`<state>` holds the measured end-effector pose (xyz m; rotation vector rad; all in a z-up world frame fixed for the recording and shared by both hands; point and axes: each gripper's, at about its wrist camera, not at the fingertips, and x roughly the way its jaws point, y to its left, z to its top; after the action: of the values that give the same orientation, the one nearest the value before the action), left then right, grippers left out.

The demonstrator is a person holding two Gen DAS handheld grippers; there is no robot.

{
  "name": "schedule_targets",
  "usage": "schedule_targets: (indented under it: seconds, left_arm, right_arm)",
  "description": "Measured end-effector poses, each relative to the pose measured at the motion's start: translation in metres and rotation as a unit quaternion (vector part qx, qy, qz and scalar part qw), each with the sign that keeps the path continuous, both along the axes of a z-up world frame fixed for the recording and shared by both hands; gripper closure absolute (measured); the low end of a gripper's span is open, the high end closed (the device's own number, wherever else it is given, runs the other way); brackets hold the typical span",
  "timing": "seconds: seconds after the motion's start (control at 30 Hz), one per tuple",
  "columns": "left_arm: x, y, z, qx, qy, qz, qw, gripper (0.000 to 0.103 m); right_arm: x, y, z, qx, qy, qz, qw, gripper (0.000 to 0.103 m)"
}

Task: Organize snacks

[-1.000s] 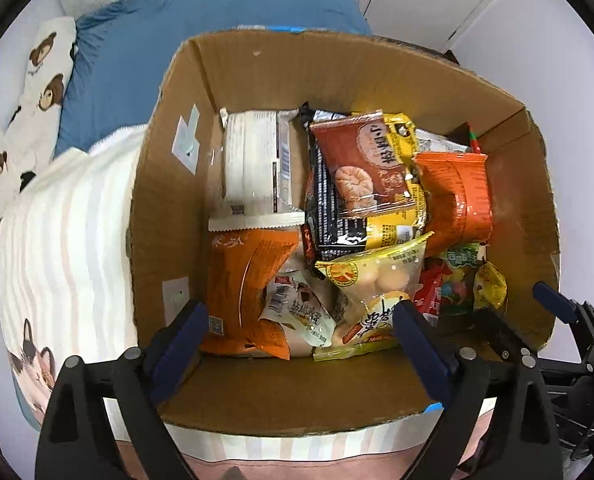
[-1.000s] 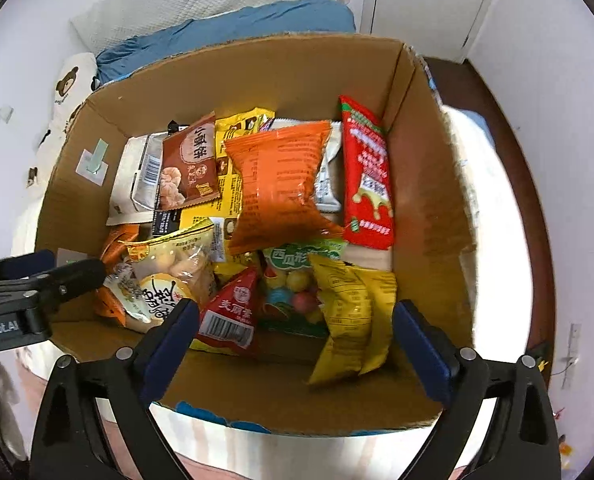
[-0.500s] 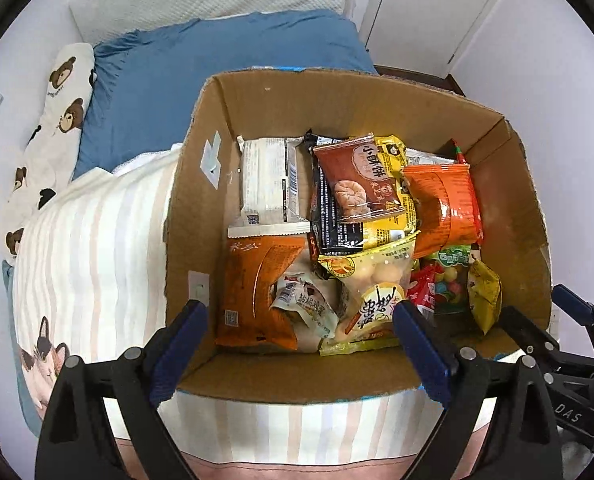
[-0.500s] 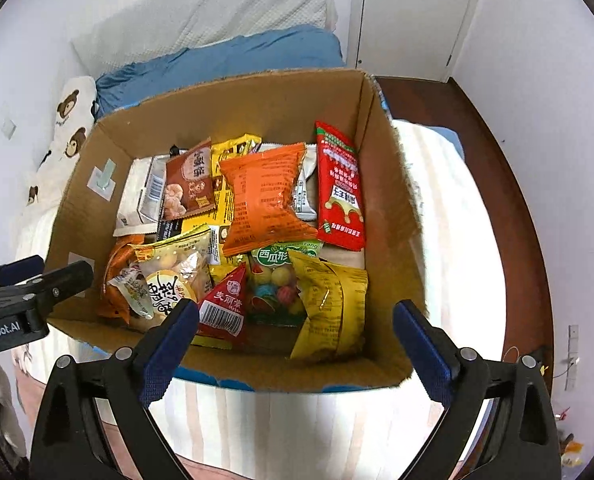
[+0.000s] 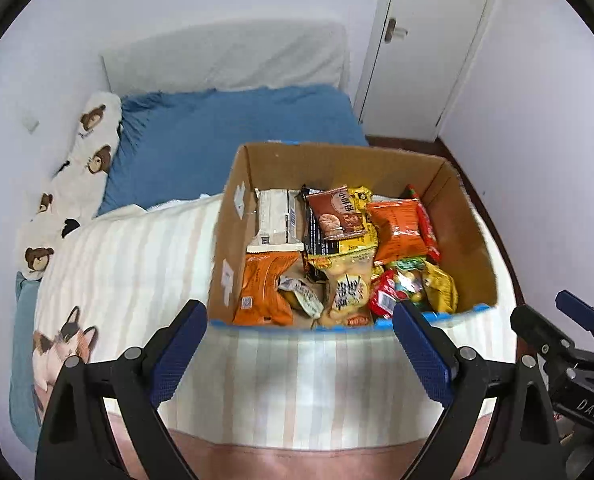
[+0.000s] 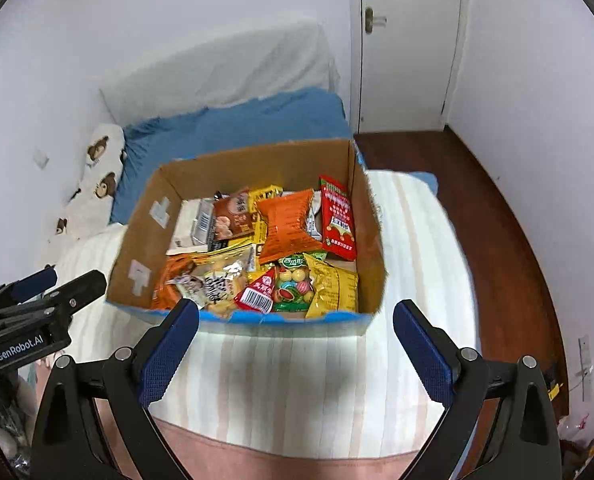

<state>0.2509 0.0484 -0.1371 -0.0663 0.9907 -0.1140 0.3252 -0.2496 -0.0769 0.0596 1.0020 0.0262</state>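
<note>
An open cardboard box [image 5: 467, 224] [image 6: 141, 248] sits on a striped bedspread, full of several snack packs. Among them are an orange bag [image 5: 397, 230] [image 6: 289, 220], a long red pack [image 6: 339, 218], a brown biscuit pack [image 5: 335, 212], a yellow bag [image 6: 333, 288] and a white pack [image 5: 275, 220]. My left gripper [image 5: 299, 346] hangs open in front of the box's near edge, nothing between its blue pads. My right gripper [image 6: 295, 346] is open too, in front of the same edge, and holds nothing. Each gripper shows at the side of the other's view.
The box rests on a bed with a striped blanket [image 5: 137, 264], a blue sheet [image 5: 233, 128] and a bear-print pillow [image 5: 93, 152]. A white door [image 6: 405, 40] and dark wood floor [image 6: 493, 208] lie to the right. White walls surround.
Both grippers have pulled back and up from over the box, and both views have tilted up to show the bed, wall and door. Their jaws stayed open and the snacks have not shifted.
</note>
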Motion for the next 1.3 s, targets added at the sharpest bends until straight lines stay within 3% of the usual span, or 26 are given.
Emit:
schedule_targets:
  seconds: [0.13, 0.4, 0.77, 1.07, 1.3]
  left_arm:
    - [-0.038, 0.005, 0.012, 0.0, -0.023, 0.0, 0.9997, 0.008]
    - [-0.111, 0.011, 0.043, 0.038, -0.08, -0.007, 0.996, 0.008]
    - [-0.169, 0.017, 0.067, 0.023, -0.101, -0.012, 0.9945, 0.008]
    - [-0.195, 0.018, 0.082, 0.035, -0.139, 0.004, 0.9896, 0.008]
    - [-0.193, 0.019, 0.078, 0.035, -0.13, 0.023, 0.9906, 0.008]
  right_arm:
    - [-0.036, 0.003, 0.02, 0.005, -0.022, 0.007, 1.0, 0.003]
    - [-0.112, 0.012, 0.06, 0.004, -0.07, 0.01, 0.997, 0.001]
    - [-0.192, 0.021, 0.107, -0.009, -0.118, 0.015, 0.993, 0.001]
    - [-0.217, 0.021, 0.126, -0.016, -0.134, 0.021, 0.991, 0.001]
    - [-0.207, 0.017, 0.119, -0.014, -0.129, 0.027, 0.991, 0.0]
